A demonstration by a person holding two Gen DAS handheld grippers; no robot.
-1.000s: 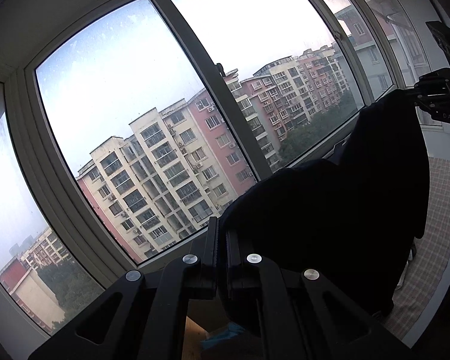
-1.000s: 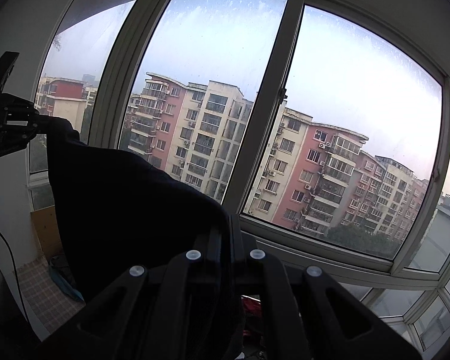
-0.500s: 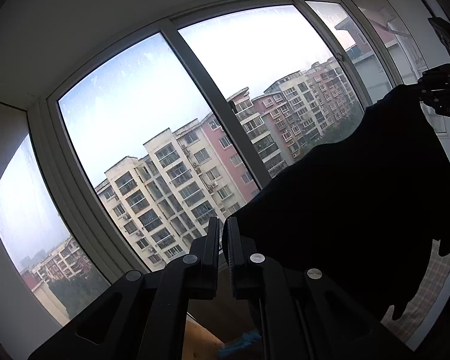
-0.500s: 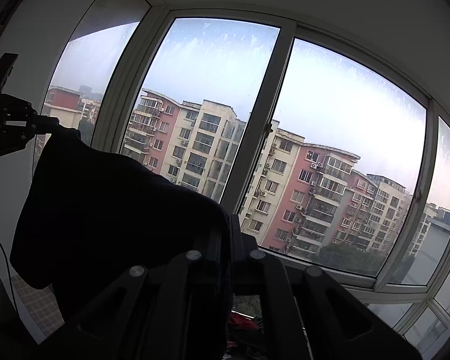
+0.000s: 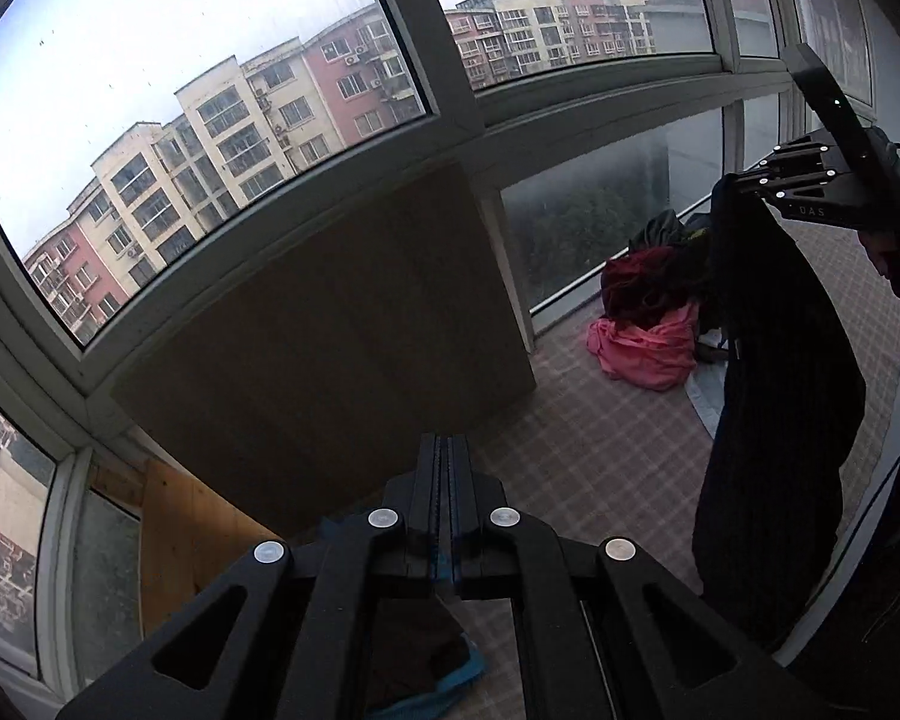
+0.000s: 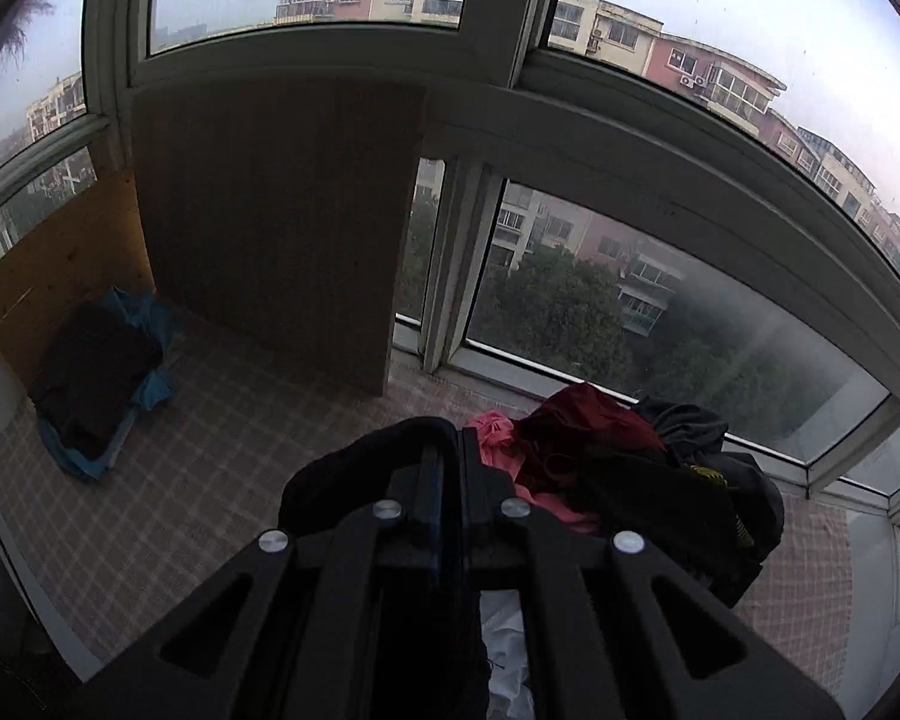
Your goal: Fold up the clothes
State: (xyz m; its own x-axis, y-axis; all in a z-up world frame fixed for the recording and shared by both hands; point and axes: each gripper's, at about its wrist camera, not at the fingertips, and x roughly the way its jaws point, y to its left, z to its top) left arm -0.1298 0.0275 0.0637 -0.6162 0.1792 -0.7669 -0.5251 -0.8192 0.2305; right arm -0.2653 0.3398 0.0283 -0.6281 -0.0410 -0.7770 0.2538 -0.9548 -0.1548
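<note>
Overhead, nothing; below, a tiled floor (image 5: pixel 600 456) is seen, with a wooden board (image 5: pixel 330 330) leaned on the window wall. A heap of unfolded clothes (image 6: pixel 630 456) lies under the glass; a small folded stack (image 6: pixel 96 384) sits in the far corner.

One dark garment (image 5: pixel 774 396) is hung full length from the right claw (image 5: pixel 744 180), whose fingers are clamped on its top edge. In the right wrist view the cloth is bunched over the fingers (image 6: pixel 444 480). The left claw (image 5: pixel 449 468) is pressed narrow, with nothing seen between its fingers; the garment is well to its right, apart.

Risk, as judged: held by one corner only, the garment may twist or slip free, and its hem could be dragged into the heap.
</note>
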